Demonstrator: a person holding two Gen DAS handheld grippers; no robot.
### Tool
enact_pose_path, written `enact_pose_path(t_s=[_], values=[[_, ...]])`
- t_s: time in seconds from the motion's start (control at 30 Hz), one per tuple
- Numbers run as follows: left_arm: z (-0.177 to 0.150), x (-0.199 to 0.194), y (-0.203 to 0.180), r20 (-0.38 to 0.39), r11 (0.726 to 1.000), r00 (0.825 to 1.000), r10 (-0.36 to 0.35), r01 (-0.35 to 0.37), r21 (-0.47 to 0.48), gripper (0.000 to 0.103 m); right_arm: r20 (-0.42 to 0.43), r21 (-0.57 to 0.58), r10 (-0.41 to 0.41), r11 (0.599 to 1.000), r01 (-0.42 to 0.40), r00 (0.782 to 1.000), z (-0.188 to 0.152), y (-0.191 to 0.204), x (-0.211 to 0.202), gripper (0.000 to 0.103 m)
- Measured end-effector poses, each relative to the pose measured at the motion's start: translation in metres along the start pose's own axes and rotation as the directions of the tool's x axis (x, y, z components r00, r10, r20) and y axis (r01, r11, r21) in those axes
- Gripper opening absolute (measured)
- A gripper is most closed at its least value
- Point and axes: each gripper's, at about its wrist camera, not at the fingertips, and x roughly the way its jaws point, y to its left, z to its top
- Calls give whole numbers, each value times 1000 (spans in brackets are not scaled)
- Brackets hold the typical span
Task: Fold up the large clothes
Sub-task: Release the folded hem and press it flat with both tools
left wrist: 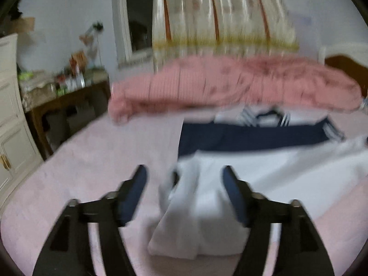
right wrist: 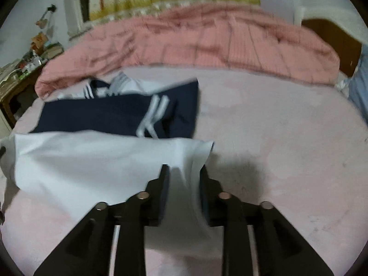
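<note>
Both jaws stand apart: left gripper (left wrist: 185, 181) and right gripper (right wrist: 184, 179) straddle loose corners of the smooth white garment (right wrist: 92, 161) on the pink bed (right wrist: 276, 126), beside the navy striped garment (right wrist: 103, 117).

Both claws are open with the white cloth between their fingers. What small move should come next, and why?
Probably draw both claws back off the white garment. The left claw and right claw stand open, pads not pressing, and the white fabric lies flat against the navy part on the pink sheet, so this fold looks laid.
</note>
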Motion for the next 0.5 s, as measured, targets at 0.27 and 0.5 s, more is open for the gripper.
enact_pose_path(t_s=[0.27, 0.5], values=[[29, 44, -81, -256, 934, 898, -358, 347, -91, 77, -58, 7, 297, 955, -297, 953, 24, 71, -9, 85], [-20, 113, -138, -401, 964, 881, -252, 265, -25, 81, -196, -252, -11, 967, -39, 981, -5, 143, 83, 91]])
